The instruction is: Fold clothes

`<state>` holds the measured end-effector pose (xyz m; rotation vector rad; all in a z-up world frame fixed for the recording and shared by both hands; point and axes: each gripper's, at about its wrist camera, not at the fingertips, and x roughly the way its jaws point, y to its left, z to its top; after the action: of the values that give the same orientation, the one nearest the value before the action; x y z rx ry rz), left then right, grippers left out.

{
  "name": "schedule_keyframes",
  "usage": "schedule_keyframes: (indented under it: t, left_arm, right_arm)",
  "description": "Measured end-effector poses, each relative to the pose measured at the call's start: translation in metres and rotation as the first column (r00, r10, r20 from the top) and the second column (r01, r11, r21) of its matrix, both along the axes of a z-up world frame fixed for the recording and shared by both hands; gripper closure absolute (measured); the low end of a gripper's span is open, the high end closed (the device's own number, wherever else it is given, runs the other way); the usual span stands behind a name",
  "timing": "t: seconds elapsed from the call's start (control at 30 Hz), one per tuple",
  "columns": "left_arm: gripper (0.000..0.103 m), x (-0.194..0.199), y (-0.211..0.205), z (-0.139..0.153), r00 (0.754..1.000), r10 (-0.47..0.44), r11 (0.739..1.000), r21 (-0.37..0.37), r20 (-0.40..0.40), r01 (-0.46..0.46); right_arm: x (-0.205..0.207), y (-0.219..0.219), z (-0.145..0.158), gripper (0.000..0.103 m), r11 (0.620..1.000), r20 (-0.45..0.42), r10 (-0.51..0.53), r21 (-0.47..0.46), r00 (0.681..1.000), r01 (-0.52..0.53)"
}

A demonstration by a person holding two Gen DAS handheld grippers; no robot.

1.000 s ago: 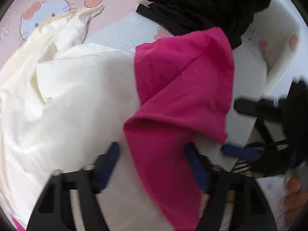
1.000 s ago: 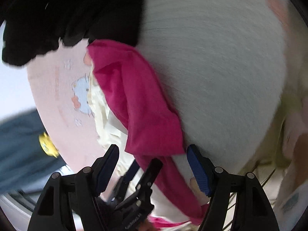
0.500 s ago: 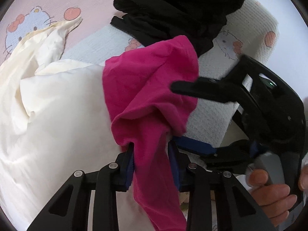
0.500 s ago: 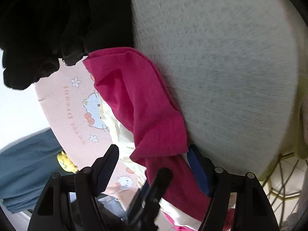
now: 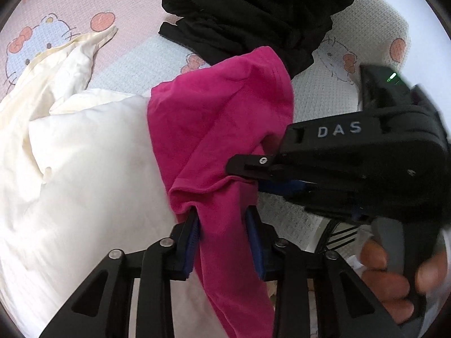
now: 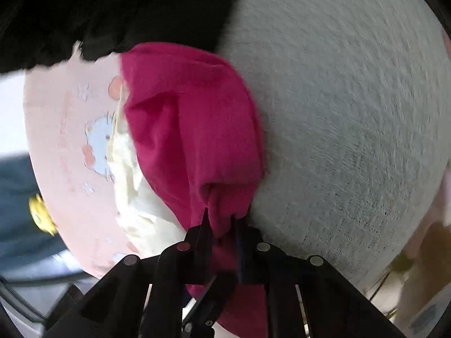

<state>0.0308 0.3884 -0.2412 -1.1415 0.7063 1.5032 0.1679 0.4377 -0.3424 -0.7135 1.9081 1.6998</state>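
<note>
Both my hand-held grippers, left (image 5: pixel 222 236) and right (image 6: pixel 221 225), have just closed and now pinch bunched folds of the pink garment (image 5: pixel 214 129), which drapes over a cream garment (image 5: pixel 84 169) on the cartoon-print mat (image 5: pixel 64 8). A black pile (image 5: pixel 253 14) crowds the mat's far edge just behind it. Only the left view shows my right hand (image 5: pixel 394 278); the right view alone shows a blue-grey cloth (image 6: pixel 17 197) off the mat's left edge.

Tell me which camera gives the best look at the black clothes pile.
The left wrist view. There the black clothes pile shows as separate folded layers lying on the cartoon-print blanket, behind the pink garment. The right wrist view shows it only as a dark, blurred mass along the top edge.
</note>
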Motion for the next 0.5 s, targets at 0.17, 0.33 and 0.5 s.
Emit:
schedule_keyframes:
  t: [0.17, 0.33, 0.5]
  left_arm:
    - [0.092, 0.017, 0.001, 0.013, 0.999, -0.026, 0.999, 0.028, -0.047, 0.028]
    - [0.093, 0.044, 0.011, 0.02, 0.996, -0.072, 0.996, 0.038, -0.06, 0.075]
    - [0.093, 0.075, 0.029, 0.016, 0.991, -0.114, 0.993, 0.022, -0.075, 0.116]
  right_arm:
    - [-0.002, -0.006, 0.039, 0.093, 0.965, 0.152, 0.077, 0.239, 0.985, -0.112]
    - [0.029, 0.001, 0.064, 0.094, 0.926, 0.255, 0.008, 0.364, 0.967, -0.103]
    - [0.084, 0.021, 0.063, 0.096, 0.936, 0.254, -0.106, 0.351, 0.961, 0.011]
